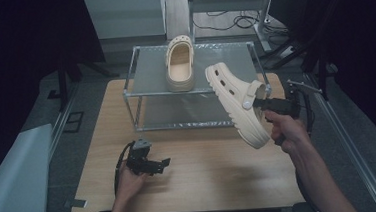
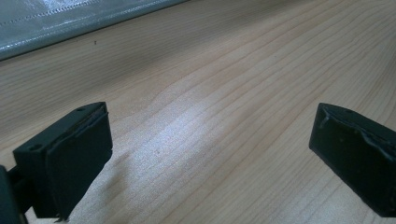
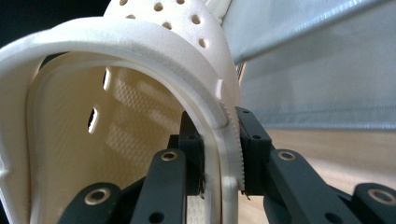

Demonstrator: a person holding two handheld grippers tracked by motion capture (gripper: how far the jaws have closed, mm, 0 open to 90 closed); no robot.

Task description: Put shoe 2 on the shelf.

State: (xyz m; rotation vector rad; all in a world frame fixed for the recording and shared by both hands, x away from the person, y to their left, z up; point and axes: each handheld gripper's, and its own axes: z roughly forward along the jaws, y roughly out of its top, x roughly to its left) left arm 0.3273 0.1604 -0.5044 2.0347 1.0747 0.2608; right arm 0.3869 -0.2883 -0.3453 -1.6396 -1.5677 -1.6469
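Observation:
A cream clog (image 1: pixel 238 102) hangs tilted in the air in front of the metal shelf rack (image 1: pixel 144 92), at its right end. My right gripper (image 1: pixel 259 102) is shut on the clog's side wall, one pad inside the shoe and one outside (image 3: pixel 220 156). A second cream clog (image 1: pixel 180 64) stands on the rack's top shelf, toe pointing away. My left gripper (image 1: pixel 164 164) rests low on the wooden table (image 1: pixel 206 180) near its front left, held by a hand. Its jaws stand wide open (image 2: pixel 210 154) over bare wood with nothing between them.
The rack has a grey top shelf and a lower shelf (image 1: pixel 186 113) at table level. A pale sheet (image 1: pixel 10 173) lies off the table to the left. Cables and a stand (image 1: pixel 300 93) sit beyond the table's right edge.

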